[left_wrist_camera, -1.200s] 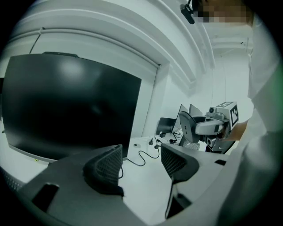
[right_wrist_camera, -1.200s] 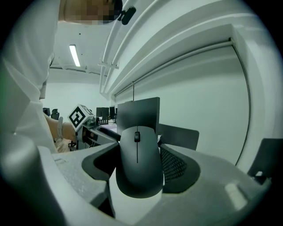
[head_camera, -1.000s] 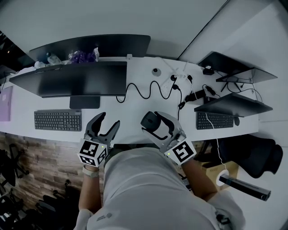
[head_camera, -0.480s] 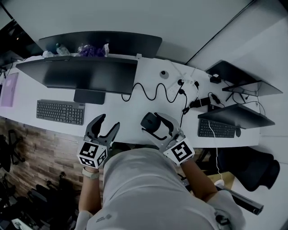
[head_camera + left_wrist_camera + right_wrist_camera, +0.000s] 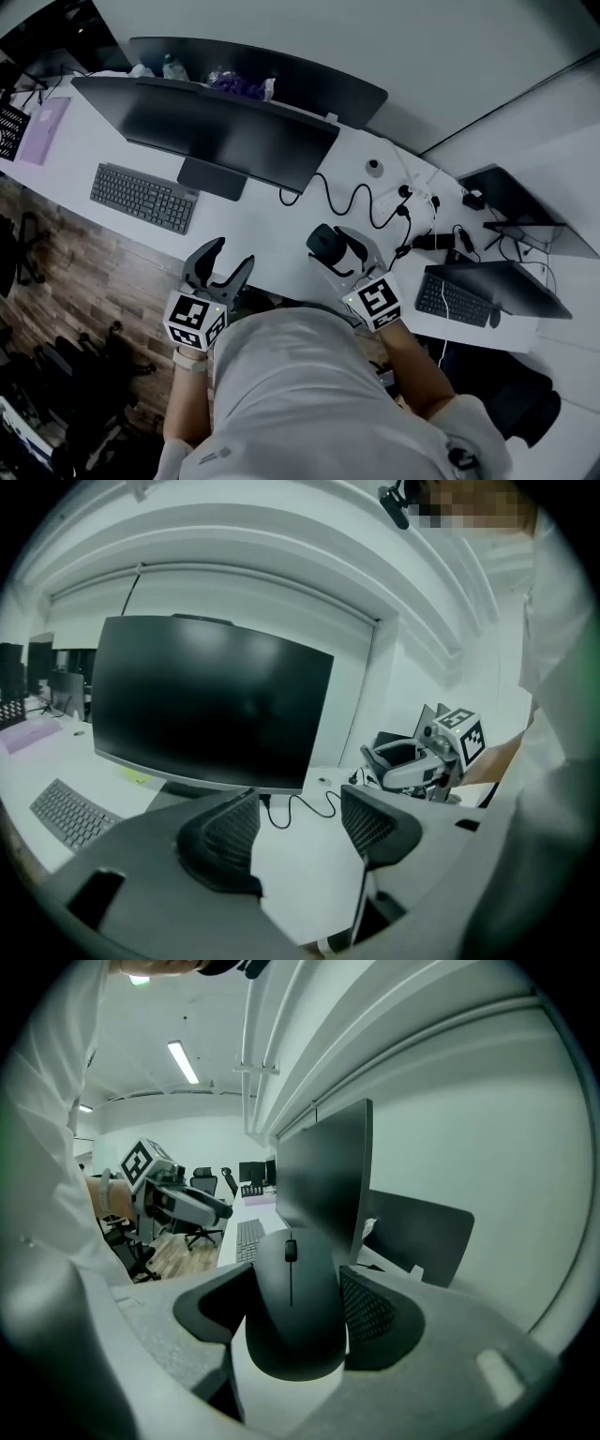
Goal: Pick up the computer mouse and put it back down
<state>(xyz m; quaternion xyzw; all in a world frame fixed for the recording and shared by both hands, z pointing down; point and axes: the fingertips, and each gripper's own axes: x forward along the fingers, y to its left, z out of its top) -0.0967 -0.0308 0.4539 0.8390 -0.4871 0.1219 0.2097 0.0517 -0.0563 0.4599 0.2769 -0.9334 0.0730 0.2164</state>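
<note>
1. My right gripper (image 5: 336, 246) is clenched on the computer mouse (image 5: 324, 242). In the right gripper view, the black mouse (image 5: 292, 1312) sits squarely between the two jaws, scroll wheel pointing away from the camera, with a jaw pressed against each side.
2. From the head view, the mouse is over the front edge of the white desk (image 5: 272, 234), in front of the large dark monitor (image 5: 216, 131) and slightly to its right. In the left gripper view, the right gripper (image 5: 405, 761) appears raised above the desk surface rather than resting on it.
3. My left gripper (image 5: 230, 258) is released, its jaws spread wide. The left gripper view shows only bare desk and a looping black cable (image 5: 305, 808) between the two mesh-textured pads (image 5: 230, 832). Nothing is held there.
4. The left gripper hovers at the near edge of the desk, to the left of the right gripper and well apart from it.
5. A dark keyboard (image 5: 142, 197) lies on the desk left of the monitor stand. A curly black cable (image 5: 352, 197) runs across the desk behind the mouse.
6. A second keyboard (image 5: 455, 300) sits at the far right, under another dark screen (image 5: 511, 272).
7. A pale purple notebook (image 5: 42, 131) lies at the desk's far left end.
8. Wood-patterned floor (image 5: 84, 281) shows below the desk on the left.
</note>
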